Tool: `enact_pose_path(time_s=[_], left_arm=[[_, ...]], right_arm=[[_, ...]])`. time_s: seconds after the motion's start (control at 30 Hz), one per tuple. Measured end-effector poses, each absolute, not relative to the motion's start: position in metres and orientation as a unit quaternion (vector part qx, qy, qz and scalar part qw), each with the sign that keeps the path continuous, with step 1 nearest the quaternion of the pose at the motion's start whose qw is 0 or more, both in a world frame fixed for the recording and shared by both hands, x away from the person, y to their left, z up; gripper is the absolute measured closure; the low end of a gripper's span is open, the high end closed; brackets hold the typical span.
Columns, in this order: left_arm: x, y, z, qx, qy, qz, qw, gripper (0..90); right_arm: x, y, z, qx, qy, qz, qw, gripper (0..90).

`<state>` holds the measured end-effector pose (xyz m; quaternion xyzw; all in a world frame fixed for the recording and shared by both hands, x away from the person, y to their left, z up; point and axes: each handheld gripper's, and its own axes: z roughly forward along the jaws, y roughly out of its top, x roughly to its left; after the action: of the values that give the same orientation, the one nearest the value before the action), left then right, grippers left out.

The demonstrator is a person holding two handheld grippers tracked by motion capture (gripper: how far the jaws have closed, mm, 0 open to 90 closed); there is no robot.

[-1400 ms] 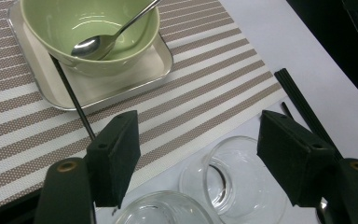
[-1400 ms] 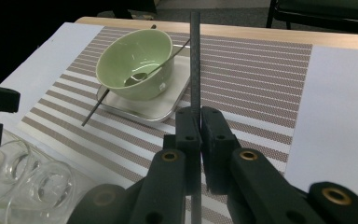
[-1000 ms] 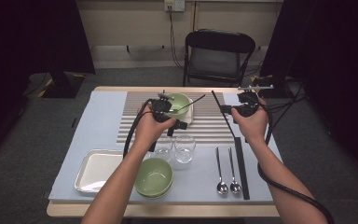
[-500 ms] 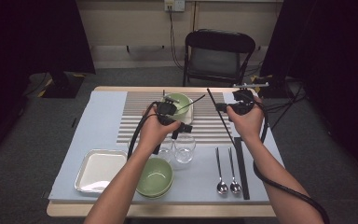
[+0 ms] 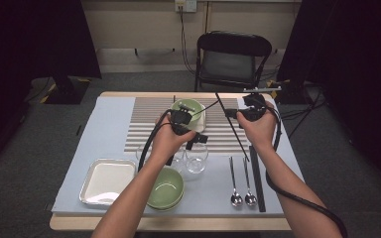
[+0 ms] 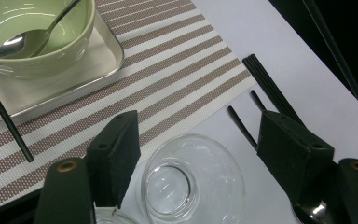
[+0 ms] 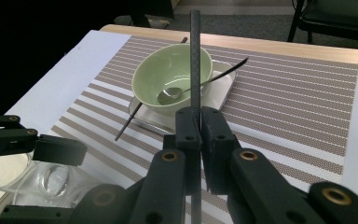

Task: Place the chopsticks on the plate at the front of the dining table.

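Dark curtains and a black folding chair (image 5: 233,59) stand beyond the table (image 5: 104,119), which carries a pale blue cloth and a striped placemat (image 5: 149,124). At near left lies a square white plate (image 5: 106,181), and just right of it a green bowl (image 5: 166,188). Left tongs (image 6: 191,154) hang with jaws apart above a clear glass (image 6: 193,184), not touching it. Farther off, a second green bowl (image 7: 172,77) with a spoon (image 7: 170,95) in it sits on a small tray (image 6: 74,70). Right tongs (image 7: 195,128) are clamped together on a thin black chopstick (image 7: 195,56), held above the mat's right part. Two spoons (image 5: 240,178) lie at near right.
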<state>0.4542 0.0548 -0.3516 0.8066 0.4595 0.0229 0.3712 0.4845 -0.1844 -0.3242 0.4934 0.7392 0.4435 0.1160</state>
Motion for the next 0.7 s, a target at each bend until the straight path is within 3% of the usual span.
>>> enact_pose_path(time_s=[0.7], left_arm=[[0.448, 0.048, -0.341, 0.810, 0.449, 0.019, 0.377, 29.8]], right_arm=[[0.485, -0.161, -0.311, 0.482, 0.739, 0.457, 0.115, 86.7]])
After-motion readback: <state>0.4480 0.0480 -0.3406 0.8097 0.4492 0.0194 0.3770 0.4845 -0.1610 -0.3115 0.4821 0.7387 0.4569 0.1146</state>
